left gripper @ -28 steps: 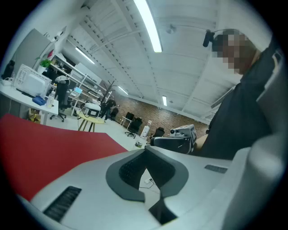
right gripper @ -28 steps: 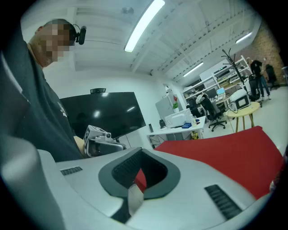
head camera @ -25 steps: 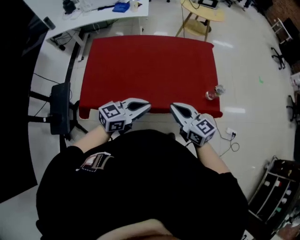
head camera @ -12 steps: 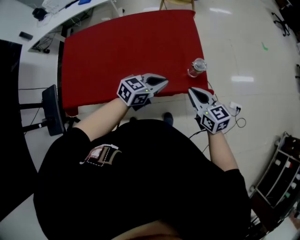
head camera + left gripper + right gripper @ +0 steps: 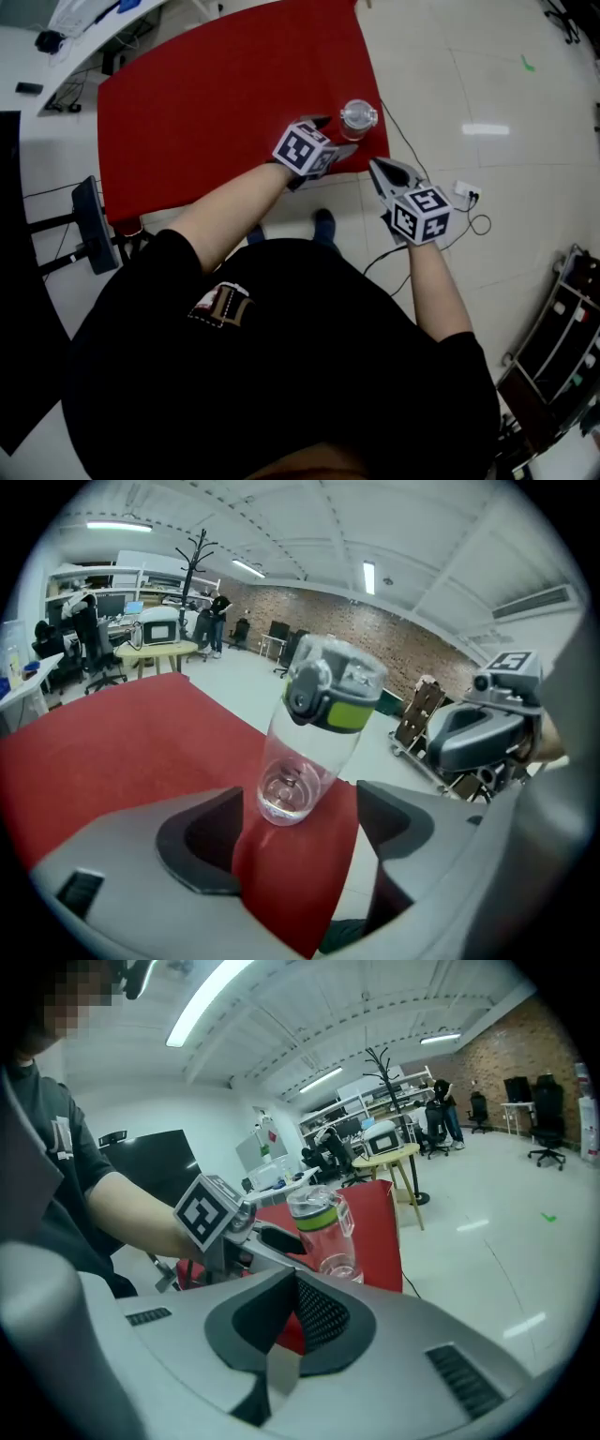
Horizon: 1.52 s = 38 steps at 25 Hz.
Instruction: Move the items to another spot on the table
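Observation:
A clear plastic bottle [image 5: 357, 116] with a green-banded lid stands upright at the near right corner of the red table [image 5: 206, 94]. My left gripper [image 5: 336, 137] reaches to it from the left. In the left gripper view the bottle [image 5: 314, 733] stands just beyond the fingertips, in line with the gap, and nothing touches it. The jaws of that gripper [image 5: 300, 832] are opening. My right gripper [image 5: 377, 167] hangs past the table's edge, over the floor, right of the bottle. Its pads meet with nothing between them [image 5: 291, 1283], and the bottle [image 5: 323, 1227] and left gripper [image 5: 220, 1218] lie ahead.
A black office chair [image 5: 89, 225] stands by the table's left end. A white desk [image 5: 84, 19] with gear is at the far left. A cable and power strip [image 5: 464, 197] lie on the floor to the right. Farther off are a round wooden table [image 5: 155, 649] and a coat rack [image 5: 192, 560].
My left gripper has moved right to the bottle and its jaws have parted. The right gripper stays shut and now hangs off the table's right edge. The head view has swung.

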Each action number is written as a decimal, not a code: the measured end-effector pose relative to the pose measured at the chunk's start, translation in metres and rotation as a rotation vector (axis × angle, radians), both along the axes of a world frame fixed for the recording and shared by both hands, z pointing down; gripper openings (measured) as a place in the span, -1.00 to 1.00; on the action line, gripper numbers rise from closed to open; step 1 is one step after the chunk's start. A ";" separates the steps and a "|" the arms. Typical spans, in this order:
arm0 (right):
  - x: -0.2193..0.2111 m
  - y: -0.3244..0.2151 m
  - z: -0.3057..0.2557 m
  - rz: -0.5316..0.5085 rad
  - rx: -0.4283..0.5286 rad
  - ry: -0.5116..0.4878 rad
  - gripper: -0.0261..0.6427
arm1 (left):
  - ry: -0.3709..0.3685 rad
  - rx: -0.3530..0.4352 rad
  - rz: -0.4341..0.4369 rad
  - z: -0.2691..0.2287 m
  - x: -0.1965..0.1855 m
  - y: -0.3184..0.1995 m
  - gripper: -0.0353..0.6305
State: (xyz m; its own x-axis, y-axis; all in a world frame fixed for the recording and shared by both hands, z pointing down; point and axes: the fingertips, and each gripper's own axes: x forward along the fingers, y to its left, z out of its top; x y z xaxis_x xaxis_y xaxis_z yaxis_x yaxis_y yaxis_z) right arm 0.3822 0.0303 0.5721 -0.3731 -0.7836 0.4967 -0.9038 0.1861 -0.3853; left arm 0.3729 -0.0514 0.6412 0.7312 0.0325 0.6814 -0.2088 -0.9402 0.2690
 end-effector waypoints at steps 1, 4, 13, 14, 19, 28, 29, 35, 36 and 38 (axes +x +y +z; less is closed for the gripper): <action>0.002 0.000 0.003 -0.002 -0.006 -0.001 -0.92 | -0.002 0.016 -0.007 0.005 0.008 -0.002 0.27; 0.010 0.003 0.013 -0.010 -0.027 0.000 -0.92 | 0.016 0.091 -0.037 0.012 0.030 -0.010 0.32; 0.026 -0.004 0.028 -0.033 -0.055 0.020 -0.92 | 0.111 0.279 -0.018 0.007 0.058 -0.019 0.16; 0.026 -0.007 0.029 -0.038 -0.061 0.023 -0.92 | 0.119 0.268 -0.024 0.006 0.057 -0.021 0.16; 0.016 -0.030 0.033 -0.105 -0.094 0.043 -0.92 | 0.119 0.248 -0.103 -0.001 0.037 -0.052 0.16; -0.070 -0.111 0.030 -0.243 -0.080 0.093 -0.92 | 0.109 0.283 -0.269 -0.013 -0.082 -0.140 0.16; -0.084 -0.123 0.029 -0.254 -0.076 0.096 -0.92 | 0.107 0.291 -0.285 -0.014 -0.101 -0.151 0.16; -0.185 -0.199 0.025 -0.334 -0.047 0.121 -0.92 | 0.121 0.321 -0.373 -0.026 -0.206 -0.228 0.16; -0.204 -0.211 0.025 -0.348 -0.044 0.123 -0.92 | 0.126 0.322 -0.394 -0.027 -0.224 -0.242 0.16; -0.242 -0.234 0.027 -0.376 -0.040 0.124 -0.92 | 0.136 0.327 -0.425 -0.030 -0.258 -0.268 0.16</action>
